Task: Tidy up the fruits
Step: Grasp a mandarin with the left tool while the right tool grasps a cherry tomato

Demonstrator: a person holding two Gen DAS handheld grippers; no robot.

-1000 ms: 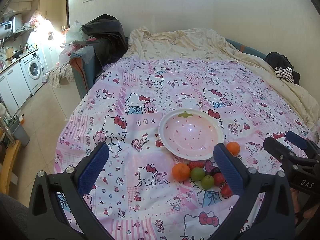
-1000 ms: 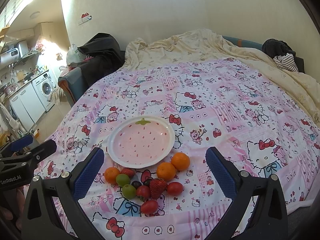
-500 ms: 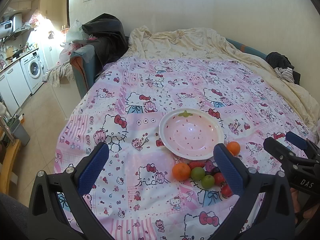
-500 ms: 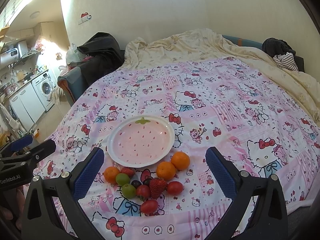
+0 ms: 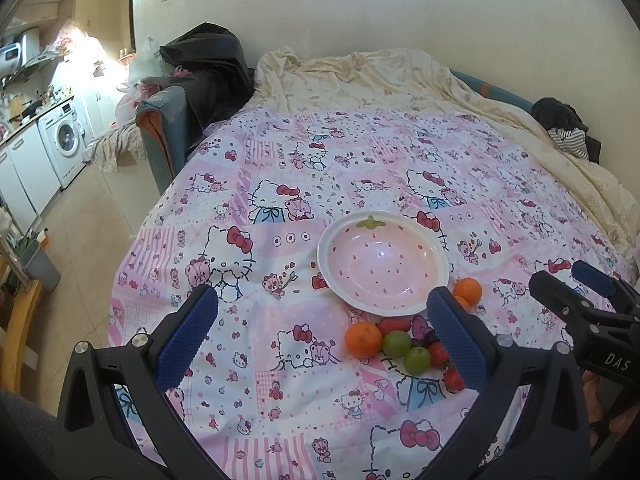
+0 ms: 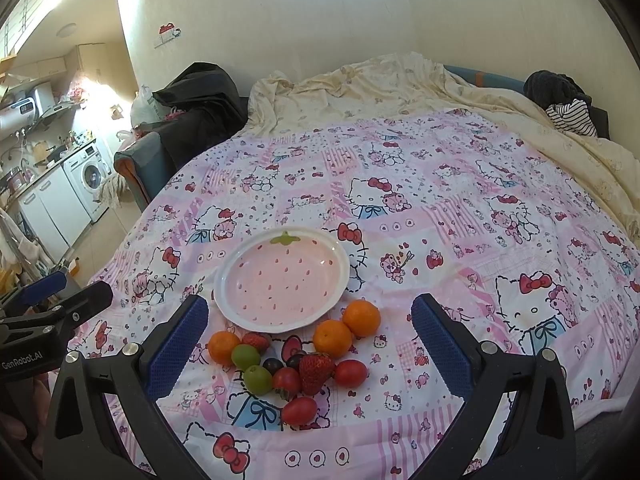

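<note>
An empty pink strawberry-pattern plate sits on the Hello Kitty bedcover; it also shows in the left wrist view. In front of it lies a cluster of fruit: three oranges, two green grapes, a strawberry, several cherry tomatoes and dark grapes. My right gripper is open and empty, held above the cluster. My left gripper is open and empty, above the cover to the left of the fruit.
The pink cover drapes over a bed, with a cream quilt behind. Dark clothes lie at far right, and a black bag on a chair at far left. A kitchen with a washing machine lies left, beyond the bed's edge.
</note>
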